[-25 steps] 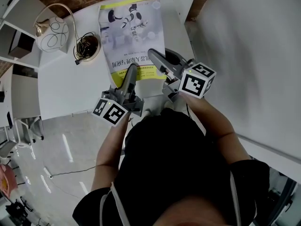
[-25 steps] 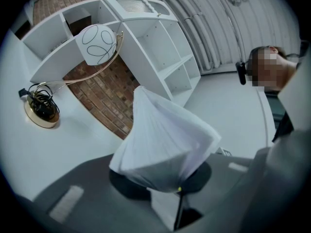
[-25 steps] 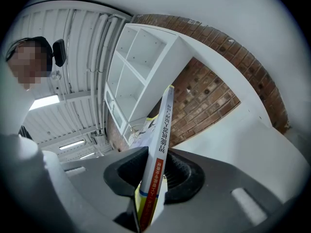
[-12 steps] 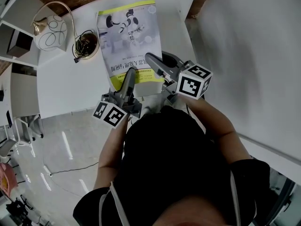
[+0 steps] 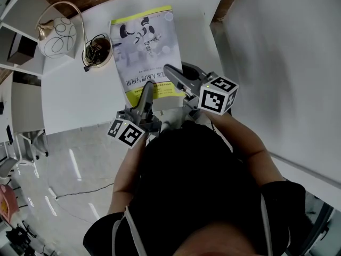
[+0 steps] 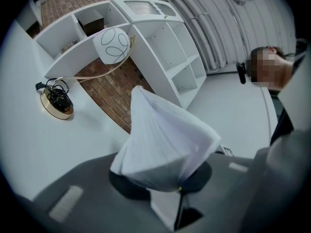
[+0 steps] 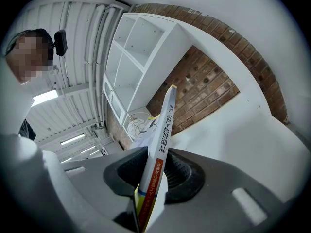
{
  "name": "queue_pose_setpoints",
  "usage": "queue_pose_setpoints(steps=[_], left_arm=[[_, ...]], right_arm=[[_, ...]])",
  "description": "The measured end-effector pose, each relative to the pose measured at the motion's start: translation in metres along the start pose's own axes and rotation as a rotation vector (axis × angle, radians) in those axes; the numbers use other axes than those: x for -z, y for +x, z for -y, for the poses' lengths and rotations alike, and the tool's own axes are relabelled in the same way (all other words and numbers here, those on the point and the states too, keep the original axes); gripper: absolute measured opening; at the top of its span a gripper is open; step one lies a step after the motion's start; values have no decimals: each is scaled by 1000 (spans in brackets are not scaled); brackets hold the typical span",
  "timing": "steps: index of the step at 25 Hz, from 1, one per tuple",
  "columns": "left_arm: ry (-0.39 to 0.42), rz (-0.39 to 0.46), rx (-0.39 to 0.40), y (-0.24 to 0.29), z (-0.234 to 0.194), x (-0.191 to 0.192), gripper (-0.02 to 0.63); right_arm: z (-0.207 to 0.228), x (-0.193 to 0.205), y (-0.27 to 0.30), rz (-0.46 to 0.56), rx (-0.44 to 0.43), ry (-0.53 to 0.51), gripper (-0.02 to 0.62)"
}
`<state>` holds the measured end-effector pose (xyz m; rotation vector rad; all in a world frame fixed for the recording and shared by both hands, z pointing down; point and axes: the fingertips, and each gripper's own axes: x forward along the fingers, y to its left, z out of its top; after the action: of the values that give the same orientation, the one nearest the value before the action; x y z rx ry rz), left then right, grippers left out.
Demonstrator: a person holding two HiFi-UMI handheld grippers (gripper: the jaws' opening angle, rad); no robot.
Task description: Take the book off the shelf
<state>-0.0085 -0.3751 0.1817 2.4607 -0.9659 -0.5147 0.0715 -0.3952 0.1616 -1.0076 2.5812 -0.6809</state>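
We see the book (image 5: 149, 44) off the shelf (image 5: 18, 9), held over the white bench (image 5: 69, 100) with its cover facing up. The left hand-held gripper (image 6: 165, 186) is pinching the book's near edge on the page side. The pages fan open there and cover most of its pads. The right hand-held gripper (image 7: 151, 178) is pinching the spine at the near corner. We cannot tell whether the far end of the book rests on the bench. The shelf is cut off at the left border, and the person's dark torso hides part of both forearms. A lamp (image 5: 56, 36) stands near, with tangled cable on its base (image 5: 98, 52).
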Motion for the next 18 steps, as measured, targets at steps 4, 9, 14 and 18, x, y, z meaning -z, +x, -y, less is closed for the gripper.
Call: queue_pose_setpoints(steps=[4,9,14,18], left_arm=[[5,-6,-3,0,-2,1,95],[13,-3,1,0,-1,0,95],[22,-9,15,-1,-1,-1,95],[33,-12,25,-2,0,-2,95]], right_arm=[[2,2,1,3,0,11,92],[1,2,0,6,-5,9,92],[0,3,0,15,-1,12,92],[-1,3,-1,17,4,8,91]])
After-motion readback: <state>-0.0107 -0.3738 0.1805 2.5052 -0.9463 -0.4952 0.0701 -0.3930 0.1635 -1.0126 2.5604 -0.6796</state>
